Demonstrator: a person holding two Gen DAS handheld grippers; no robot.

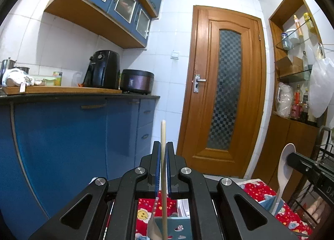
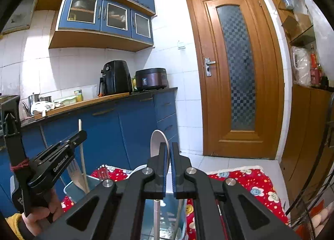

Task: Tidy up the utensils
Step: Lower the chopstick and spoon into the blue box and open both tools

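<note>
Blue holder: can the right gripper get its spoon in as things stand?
Likely yes: right gripper, jaws shut on the white spoon, hangs over the blue holder; left gripper stands off to one side.

— What's the left hand-held gripper (image 1: 163, 152) got?
— A thin wooden stick (image 1: 163, 135), clamped upright between its blue pads, its top poking above the fingertips.
— Below it?
— A pale blue holder (image 1: 177, 229) on the red patterned cloth (image 1: 256, 192).
— To its right?
— A white spoon (image 1: 285, 169), gripped by the other hand-held gripper (image 1: 292, 157).
</note>
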